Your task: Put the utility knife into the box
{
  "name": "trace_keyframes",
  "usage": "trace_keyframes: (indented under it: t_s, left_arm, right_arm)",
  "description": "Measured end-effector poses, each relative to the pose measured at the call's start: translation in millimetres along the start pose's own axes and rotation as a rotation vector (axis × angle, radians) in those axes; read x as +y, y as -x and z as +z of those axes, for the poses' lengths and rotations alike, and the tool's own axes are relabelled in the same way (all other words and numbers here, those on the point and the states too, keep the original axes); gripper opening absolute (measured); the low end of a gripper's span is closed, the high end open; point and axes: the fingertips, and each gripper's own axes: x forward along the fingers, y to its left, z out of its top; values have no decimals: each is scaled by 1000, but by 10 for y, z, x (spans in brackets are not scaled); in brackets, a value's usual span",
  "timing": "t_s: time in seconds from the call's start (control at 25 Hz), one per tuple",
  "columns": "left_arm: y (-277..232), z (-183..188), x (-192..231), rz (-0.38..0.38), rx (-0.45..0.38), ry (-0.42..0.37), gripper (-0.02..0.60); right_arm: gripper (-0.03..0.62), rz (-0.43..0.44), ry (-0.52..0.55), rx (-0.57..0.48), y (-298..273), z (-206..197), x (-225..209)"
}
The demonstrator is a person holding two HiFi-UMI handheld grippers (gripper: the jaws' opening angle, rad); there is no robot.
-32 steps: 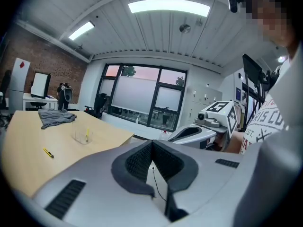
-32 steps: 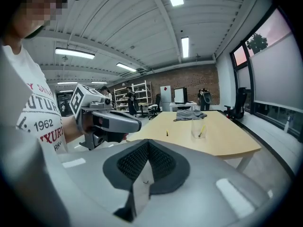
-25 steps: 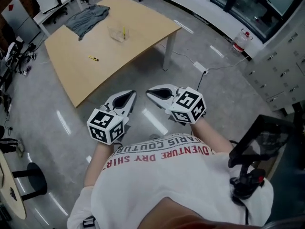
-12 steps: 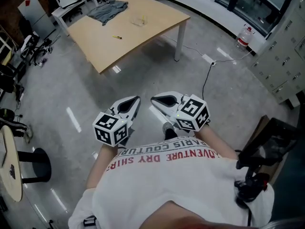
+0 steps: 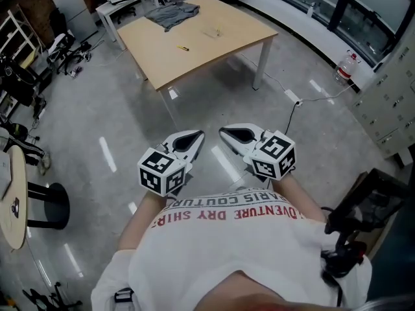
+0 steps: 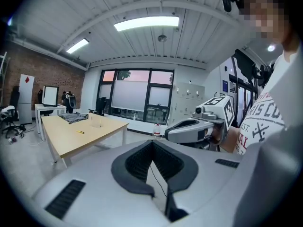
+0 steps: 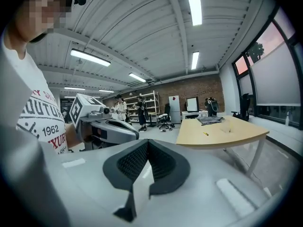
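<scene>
A small yellow utility knife (image 5: 183,48) lies on the far wooden table (image 5: 194,50), and also shows as a speck, the knife (image 6: 81,132) and the knife (image 7: 205,134), in both gripper views. A clear box (image 5: 214,32) stands further back on that table, near a grey cloth (image 5: 172,13). My left gripper (image 5: 192,137) and right gripper (image 5: 228,133) are held side by side in front of my chest, over the grey floor, well short of the table. Both are shut with nothing between the jaws.
A water bottle (image 5: 348,67) stands by the window wall, and a cable runs to a power strip (image 5: 292,96) on the floor right of the table. Grey lockers (image 5: 389,102) are at the right, a round stool base (image 5: 39,206) at the left. People stand by far shelves (image 7: 120,109).
The table has slid up and away in the head view and looks smaller, so more floor lies between it and me. Both grippers stay shut in front of my chest.
</scene>
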Motion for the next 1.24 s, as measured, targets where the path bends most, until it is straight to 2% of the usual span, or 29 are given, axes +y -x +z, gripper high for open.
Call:
trace_keyframes:
  t_s: [0.32, 0.88, 1.24]
  left_arm:
    - [29, -18, -71, -30, -17, -19, 0]
    - [174, -128, -250, -70, 2, -29, 0]
    - [167, -160, -251, -72, 2, -25, 0]
  right_arm:
    - [1, -25, 5, -10, 73, -28, 63]
    - [2, -51, -22, 0, 152, -154, 282]
    - [2, -53, -23, 4, 157, -168, 280]
